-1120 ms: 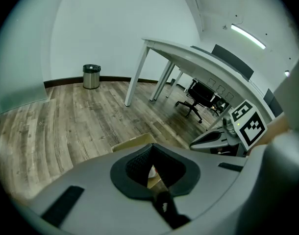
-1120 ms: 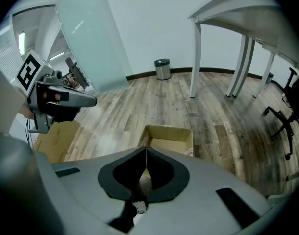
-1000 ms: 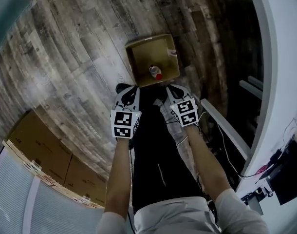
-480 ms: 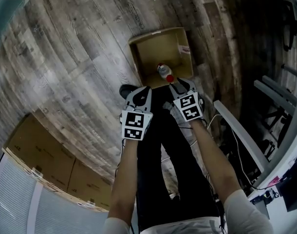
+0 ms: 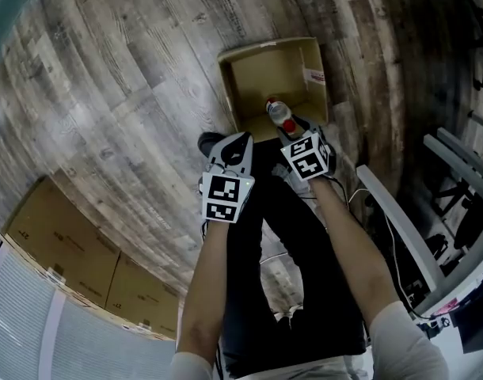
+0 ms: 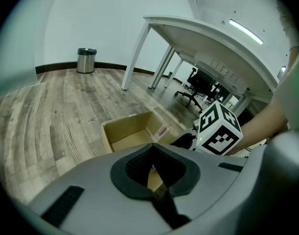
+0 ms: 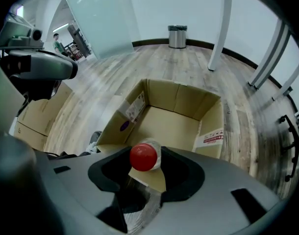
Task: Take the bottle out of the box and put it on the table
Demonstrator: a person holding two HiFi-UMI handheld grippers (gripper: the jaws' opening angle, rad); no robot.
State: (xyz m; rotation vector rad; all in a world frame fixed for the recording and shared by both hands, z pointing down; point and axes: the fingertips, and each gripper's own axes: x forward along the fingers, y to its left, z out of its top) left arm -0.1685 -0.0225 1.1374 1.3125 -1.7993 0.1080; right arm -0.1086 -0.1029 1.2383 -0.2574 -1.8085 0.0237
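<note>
An open cardboard box (image 5: 257,70) sits on the wood floor, and the box (image 7: 179,102) also shows in the right gripper view. Inside, by its near wall, is a clear bottle (image 5: 279,111) with a red cap (image 7: 143,156). My right gripper (image 7: 147,173) hangs over the box with the bottle's top between its jaws. They have just been opening, and the pads stand clear of the bottle. In the head view the right gripper (image 5: 295,133) is at the box's near edge. My left gripper (image 5: 240,142), shut and empty, hovers beside the box's near left corner.
Flattened cardboard boxes (image 5: 75,260) lie on the floor at the lower left. A white table (image 6: 203,35) on slanted legs stands to the right, with office chairs (image 6: 196,82) under it. A metal bin (image 6: 86,60) is by the far wall. The person's legs (image 5: 281,260) are below the grippers.
Both grippers have come down toward the box, which looks larger and closer. The right gripper has reached the bottle's cap.
</note>
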